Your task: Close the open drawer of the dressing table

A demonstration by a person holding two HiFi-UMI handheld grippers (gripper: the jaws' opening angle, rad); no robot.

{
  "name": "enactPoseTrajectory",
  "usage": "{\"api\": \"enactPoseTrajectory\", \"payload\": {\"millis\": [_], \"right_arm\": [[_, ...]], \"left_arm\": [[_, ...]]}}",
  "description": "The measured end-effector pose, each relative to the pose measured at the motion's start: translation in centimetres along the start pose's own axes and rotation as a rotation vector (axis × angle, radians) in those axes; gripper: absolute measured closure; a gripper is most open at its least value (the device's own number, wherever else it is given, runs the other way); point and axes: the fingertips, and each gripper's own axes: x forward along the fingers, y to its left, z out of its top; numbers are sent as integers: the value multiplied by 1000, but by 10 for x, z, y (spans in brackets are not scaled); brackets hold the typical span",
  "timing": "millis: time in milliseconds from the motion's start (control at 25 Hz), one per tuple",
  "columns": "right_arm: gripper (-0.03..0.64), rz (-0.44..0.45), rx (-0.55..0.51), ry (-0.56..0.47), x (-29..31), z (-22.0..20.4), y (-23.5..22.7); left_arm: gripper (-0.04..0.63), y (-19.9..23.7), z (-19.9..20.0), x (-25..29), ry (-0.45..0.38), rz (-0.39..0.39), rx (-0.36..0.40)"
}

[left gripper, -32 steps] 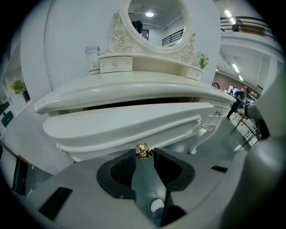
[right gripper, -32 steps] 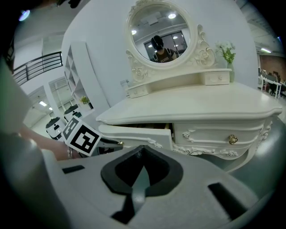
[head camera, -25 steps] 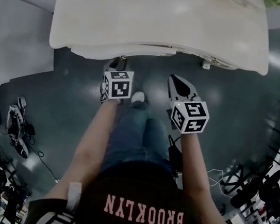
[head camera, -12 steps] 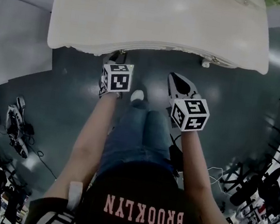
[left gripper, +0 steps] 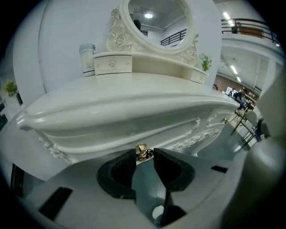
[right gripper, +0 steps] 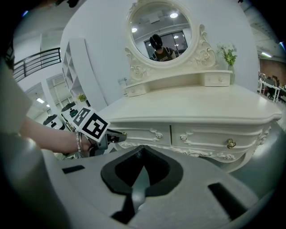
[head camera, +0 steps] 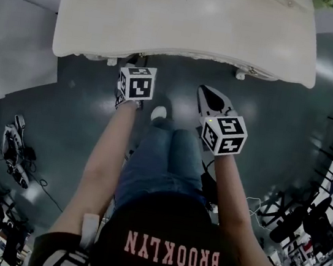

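The cream dressing table (head camera: 189, 21) fills the top of the head view. My left gripper (head camera: 135, 62) reaches under its front edge. In the left gripper view its jaws (left gripper: 144, 154) are shut on the left drawer's brass knob (left gripper: 142, 150). From the right gripper view, the left drawer front (right gripper: 145, 133) looks about flush with the right drawer (right gripper: 214, 136), and the left gripper (right gripper: 117, 135) is at the knob. My right gripper (head camera: 203, 91) hangs back from the table, shut (right gripper: 140, 150) on nothing.
An oval mirror (right gripper: 166, 33), small top drawers (left gripper: 112, 64), a jar (left gripper: 87, 58) and a plant (right gripper: 229, 53) stand on the table. The right drawer has a brass knob (right gripper: 230, 143). The person's shoe (head camera: 159, 113) is on the dark floor; gear and cables (head camera: 12, 149) lie left.
My left gripper moved toward the table while holding the knob, and the drawer slid in until its front no longer sticks out. The right gripper stayed still.
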Motion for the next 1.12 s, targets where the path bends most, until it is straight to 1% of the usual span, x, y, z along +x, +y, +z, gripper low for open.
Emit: {"api": "enactPoseTrajectory", "payload": {"millis": [240,400,520,560,680,800,960,1120], "right_arm": [[621,-8,-5,2,-6,-3,3],[621,-10,-7,4,-10,-7,7],[621,-10,-6,7,-12,-11,11],[621,-9,-6,8,-13,-13,13],[621,-4,-9,11,-16,-16,14],[621,4,-12,9,-19,-20,18],[621,16,-20,-1,-26,-23,22],[621,10,-13,-19,-38,-25,24]], "left_arm": [[477,1,2,3,6,-10,2],[477,2,1,3,3,-6,-24],[476,5,0,3,-2,-15,-59],[459,6,-1,2,-1,-15,-67],[420,9,-2,-1,3,-6,-70],[417,10,-5,-8,-3,7,-71],[417,11,-10,-21,-18,25,-99],[417,11,-15,-40,-38,45,-105]]}}
